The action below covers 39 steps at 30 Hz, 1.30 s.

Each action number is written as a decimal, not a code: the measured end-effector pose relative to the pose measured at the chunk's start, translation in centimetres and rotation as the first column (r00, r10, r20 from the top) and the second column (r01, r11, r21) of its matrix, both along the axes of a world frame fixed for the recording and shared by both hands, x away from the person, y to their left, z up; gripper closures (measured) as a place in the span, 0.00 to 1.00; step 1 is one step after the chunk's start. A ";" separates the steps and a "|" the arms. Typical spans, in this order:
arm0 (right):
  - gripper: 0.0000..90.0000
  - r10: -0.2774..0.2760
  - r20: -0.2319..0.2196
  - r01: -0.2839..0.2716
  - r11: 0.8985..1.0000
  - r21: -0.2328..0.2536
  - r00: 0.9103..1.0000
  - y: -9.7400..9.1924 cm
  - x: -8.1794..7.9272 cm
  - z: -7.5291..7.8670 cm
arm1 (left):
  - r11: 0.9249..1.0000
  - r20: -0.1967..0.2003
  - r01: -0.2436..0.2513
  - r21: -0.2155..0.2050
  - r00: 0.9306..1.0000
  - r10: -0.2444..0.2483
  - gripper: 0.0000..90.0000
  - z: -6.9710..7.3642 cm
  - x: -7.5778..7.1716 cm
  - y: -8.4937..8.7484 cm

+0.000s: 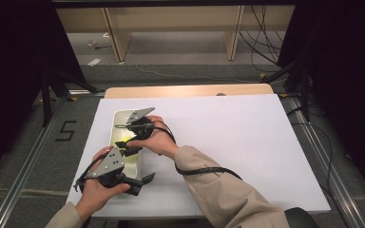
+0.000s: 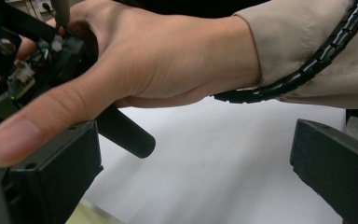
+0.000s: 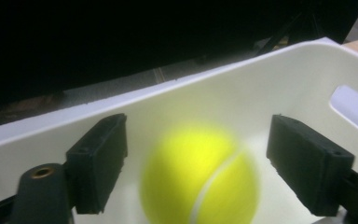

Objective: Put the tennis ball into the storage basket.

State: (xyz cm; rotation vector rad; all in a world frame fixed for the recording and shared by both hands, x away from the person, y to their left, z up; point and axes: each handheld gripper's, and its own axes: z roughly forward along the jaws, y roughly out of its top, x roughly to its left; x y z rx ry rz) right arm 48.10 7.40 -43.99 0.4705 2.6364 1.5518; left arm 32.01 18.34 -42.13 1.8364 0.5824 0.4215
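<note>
A yellow tennis ball (image 3: 200,177) looks blurred between the jaws of my right gripper (image 3: 196,163), with a gap on each side, so the pads do not touch it. It is inside a white bin (image 3: 242,93). From above, the bin (image 1: 119,116) lies at the left of the table, and my right gripper (image 1: 126,143) reaches down into it, with a yellow glimpse of the ball (image 1: 123,142) beneath. My left gripper (image 1: 142,184) is beside the bin's near end, open with nothing between its jaws. In its own view, the left gripper (image 2: 196,182) faces the person's right hand (image 2: 158,60).
A white sheet (image 1: 228,142) covers the table, bare to the right of the bin. A wooden edge (image 1: 185,90) runs along the far side. Black stands (image 1: 47,90) and cables (image 1: 266,42) are on the floor around the table.
</note>
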 end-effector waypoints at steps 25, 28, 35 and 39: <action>0.17 -0.036 0.022 0.034 0.998 0.056 0.999 -2.3 0.1 1.5 | 1.000 -0.001 0.000 0.002 1.000 0.000 0.02 0.0 0.0 0.0; 0.17 -0.043 0.029 0.041 0.997 0.062 0.999 -2.9 0.1 1.7 | 1.000 -0.002 -0.001 0.001 1.000 0.001 0.02 0.0 0.0 0.0; 0.17 -0.051 0.031 0.049 0.996 0.071 0.998 -4.3 0.1 2.2 | 1.000 -0.002 -0.001 0.002 1.000 0.001 0.02 0.0 0.0 0.0; 0.18 -0.060 0.035 0.058 0.996 0.073 0.998 -5.0 0.0 2.4 | 1.000 -0.002 -0.002 0.002 1.000 0.002 0.02 0.0 0.0 0.0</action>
